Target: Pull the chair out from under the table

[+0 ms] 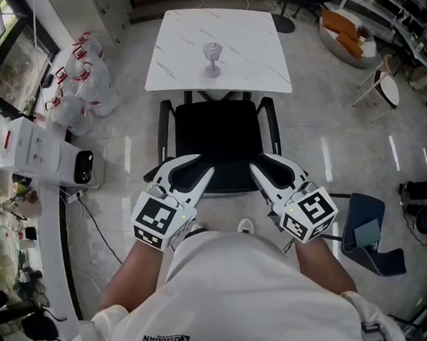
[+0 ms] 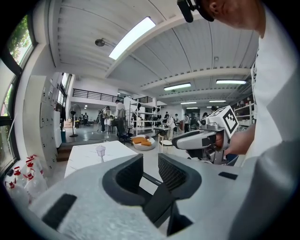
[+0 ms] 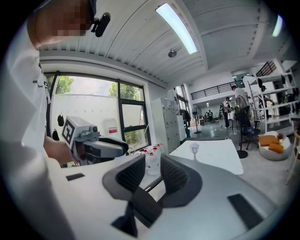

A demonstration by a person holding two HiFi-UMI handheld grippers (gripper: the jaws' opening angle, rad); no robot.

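Note:
A black office chair (image 1: 222, 139) stands in front of me, its seat just clear of the white marble table (image 1: 182, 51). A small glass (image 1: 213, 59) stands on that table. Both grippers sit at the top edge of the chair's backrest. In the left gripper view, my left gripper (image 1: 197, 171) (image 2: 150, 164) straddles the thin black rim (image 2: 151, 178); the pads stand apart from it, so it is open. My right gripper (image 1: 265, 166) (image 3: 152, 169) straddles the same rim (image 3: 152, 183) further right, also open with a gap at each pad.
White bags with red print (image 1: 81, 81) and a white machine (image 1: 50, 157) stand at the left. To the right are a dark blue bin (image 1: 369, 235), a folding chair (image 1: 383, 86) and a round seat with orange cushions (image 1: 346, 30). People stand far off in the hall.

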